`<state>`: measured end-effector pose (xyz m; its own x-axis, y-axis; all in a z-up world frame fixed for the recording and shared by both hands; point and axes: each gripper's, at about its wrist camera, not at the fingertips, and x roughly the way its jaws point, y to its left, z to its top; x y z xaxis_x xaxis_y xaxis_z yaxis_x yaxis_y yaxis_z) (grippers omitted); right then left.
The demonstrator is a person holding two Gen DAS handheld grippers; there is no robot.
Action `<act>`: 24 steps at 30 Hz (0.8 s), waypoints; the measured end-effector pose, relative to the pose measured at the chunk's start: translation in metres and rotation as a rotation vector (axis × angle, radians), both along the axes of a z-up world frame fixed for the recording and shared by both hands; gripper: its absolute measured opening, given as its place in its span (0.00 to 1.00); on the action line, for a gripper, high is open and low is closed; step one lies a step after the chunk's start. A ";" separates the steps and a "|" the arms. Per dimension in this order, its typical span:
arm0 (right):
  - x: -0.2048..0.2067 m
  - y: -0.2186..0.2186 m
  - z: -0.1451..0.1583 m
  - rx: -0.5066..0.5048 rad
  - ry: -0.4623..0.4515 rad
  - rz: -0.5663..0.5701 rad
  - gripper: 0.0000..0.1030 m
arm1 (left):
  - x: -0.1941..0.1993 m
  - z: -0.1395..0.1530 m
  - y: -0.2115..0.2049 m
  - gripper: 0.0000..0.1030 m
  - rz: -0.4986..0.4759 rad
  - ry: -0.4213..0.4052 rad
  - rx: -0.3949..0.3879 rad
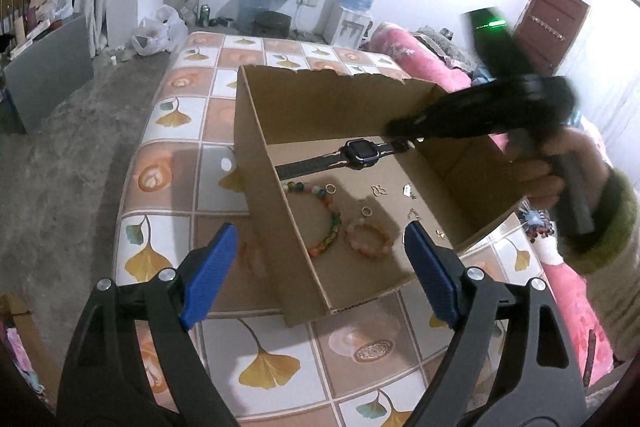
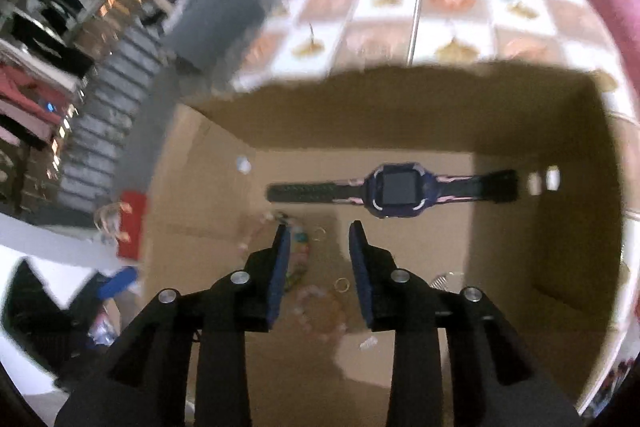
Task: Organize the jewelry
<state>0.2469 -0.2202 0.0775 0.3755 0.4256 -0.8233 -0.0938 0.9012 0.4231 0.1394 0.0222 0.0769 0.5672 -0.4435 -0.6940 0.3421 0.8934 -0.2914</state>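
A dark smartwatch [image 1: 357, 154] with a long strap lies in the open cardboard box [image 1: 256, 131], near its far wall. It also shows in the right wrist view [image 2: 394, 189]. Below it lie a multicoloured bead bracelet [image 1: 326, 227], an orange bead bracelet [image 1: 369, 238], gold rings [image 1: 329, 188] and small earrings [image 1: 379, 190]. My right gripper [image 2: 318, 227] is open and empty inside the box, just short of the watch; in the left wrist view it [image 1: 404, 131] is blurred. My left gripper [image 1: 318, 239] is open and empty, at the box's near corner.
The box stands on a table with a tile-patterned cloth [image 1: 180, 115]. A pink blanket [image 1: 432, 67] lies to the right. A small colourful hair ornament [image 1: 536, 223] lies by the box's right side. A concrete floor [image 1: 60, 167] is at left.
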 end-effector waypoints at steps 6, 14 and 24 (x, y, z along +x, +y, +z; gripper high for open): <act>-0.086 -0.047 0.061 -0.052 -0.276 -0.155 0.49 | -0.001 -0.008 -0.006 0.81 0.005 0.011 0.034; -0.130 -0.102 0.029 -0.093 -0.202 -0.339 0.51 | 0.005 -0.015 -0.029 0.82 0.042 0.049 0.126; -0.121 -0.111 -0.023 -0.019 -0.084 -0.352 0.31 | 0.004 -0.015 -0.048 0.82 0.024 0.046 0.161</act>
<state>0.1260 -0.3315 0.0540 0.5630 0.2433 -0.7898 0.1896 0.8922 0.4099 0.1438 -0.0255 0.0620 0.5420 -0.3108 -0.7808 0.3095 0.9376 -0.1584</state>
